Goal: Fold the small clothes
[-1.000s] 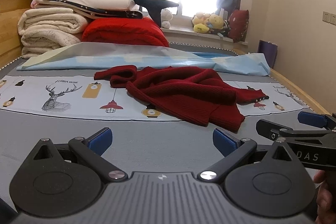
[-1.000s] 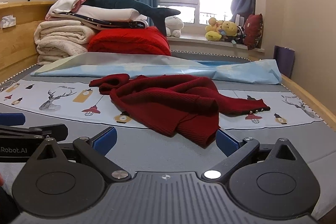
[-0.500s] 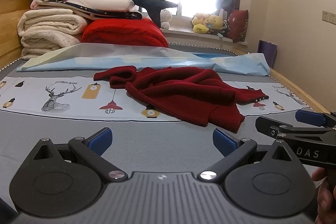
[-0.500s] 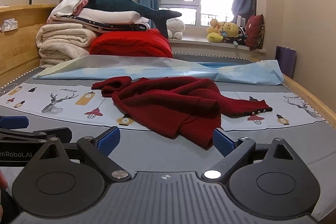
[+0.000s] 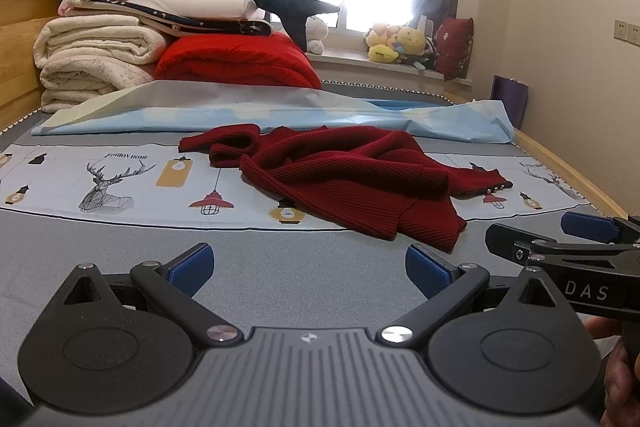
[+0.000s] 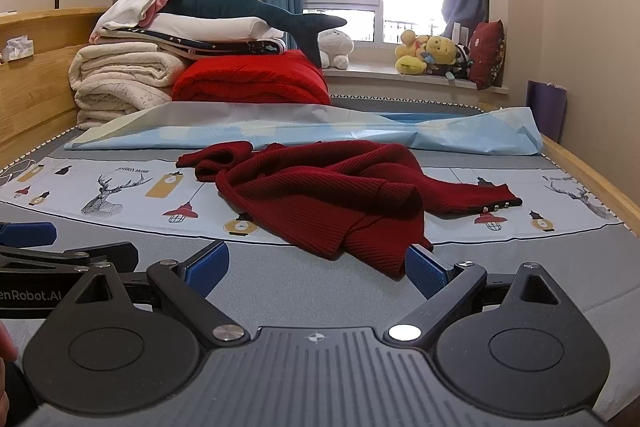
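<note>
A dark red ribbed sweater (image 5: 344,179) lies crumpled on the bed, one sleeve out to the left, one cuff with small buttons out to the right. It also shows in the right wrist view (image 6: 332,195). My left gripper (image 5: 310,267) is open and empty, low over the grey sheet, short of the sweater's near hem. My right gripper (image 6: 318,267) is open and empty, its right fingertip (image 6: 426,273) close to the sweater's near hem. The right gripper also shows at the right edge of the left wrist view (image 5: 560,247).
A printed white cloth (image 5: 100,183) with deer and lamps lies under the sweater. A light blue sheet (image 5: 240,115) lies behind it. Folded blankets, a red quilt (image 5: 236,63) and a plush shark are stacked at the back left. The wooden bed edge (image 5: 560,167) runs on the right.
Both grippers have moved slightly forward toward the sweater. The right gripper's view has closed in on the near hem. Both stay open.
</note>
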A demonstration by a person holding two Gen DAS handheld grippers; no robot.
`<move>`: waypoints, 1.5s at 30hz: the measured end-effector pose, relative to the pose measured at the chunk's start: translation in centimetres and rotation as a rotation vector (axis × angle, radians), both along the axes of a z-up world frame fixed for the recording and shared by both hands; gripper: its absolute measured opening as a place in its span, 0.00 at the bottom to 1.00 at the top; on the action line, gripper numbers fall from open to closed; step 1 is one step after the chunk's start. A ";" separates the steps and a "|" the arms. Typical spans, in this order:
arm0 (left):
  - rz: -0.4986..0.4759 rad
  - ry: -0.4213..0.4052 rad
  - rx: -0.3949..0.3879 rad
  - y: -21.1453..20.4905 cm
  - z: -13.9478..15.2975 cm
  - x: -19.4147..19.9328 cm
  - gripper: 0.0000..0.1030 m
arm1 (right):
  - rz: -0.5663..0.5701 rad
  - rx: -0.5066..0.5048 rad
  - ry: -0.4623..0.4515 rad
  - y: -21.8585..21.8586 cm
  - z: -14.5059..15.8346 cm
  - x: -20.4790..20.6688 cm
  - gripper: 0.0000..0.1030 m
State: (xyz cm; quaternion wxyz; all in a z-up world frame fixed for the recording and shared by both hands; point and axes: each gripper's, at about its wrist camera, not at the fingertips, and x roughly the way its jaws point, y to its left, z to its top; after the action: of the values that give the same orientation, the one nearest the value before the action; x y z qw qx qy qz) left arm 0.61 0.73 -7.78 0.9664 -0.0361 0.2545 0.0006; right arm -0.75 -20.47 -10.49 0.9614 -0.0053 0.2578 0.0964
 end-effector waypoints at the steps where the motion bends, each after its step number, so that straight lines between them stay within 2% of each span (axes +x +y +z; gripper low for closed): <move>1: 0.000 0.000 0.000 0.0 0.0 0.0 0.99 | 0.000 0.000 -0.001 0.0 0.0 0.0 0.92; 33: -0.001 0.000 0.001 0.0 -0.1 0.0 0.99 | 0.003 0.001 -0.002 0.3 -0.1 -0.1 0.90; 38: 0.001 -0.022 0.023 -0.3 0.0 -0.1 0.98 | 0.002 0.000 -0.005 0.2 0.0 0.0 0.89; 40: -0.001 -0.036 0.033 -0.3 0.0 -0.3 0.91 | -0.009 0.004 -0.020 0.1 0.4 -0.1 0.88; 42: -0.010 -0.034 0.048 -0.3 -0.1 -0.2 0.74 | -0.034 0.018 -0.039 -0.6 1.1 0.1 0.84; 43: -0.015 -0.029 0.057 -0.4 -0.2 -0.1 0.69 | -0.046 0.025 -0.042 -1.0 1.4 0.3 0.79; 45: -0.031 -0.015 0.058 -0.3 -0.4 0.1 0.48 | -0.043 0.036 -0.058 -1.9 2.4 1.1 0.74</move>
State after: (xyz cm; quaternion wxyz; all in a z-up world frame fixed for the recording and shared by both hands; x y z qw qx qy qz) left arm 0.68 0.39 -8.22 0.9689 -0.0040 0.2474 -0.0070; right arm 0.38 -22.37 -8.08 0.9702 0.0145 0.2281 0.0803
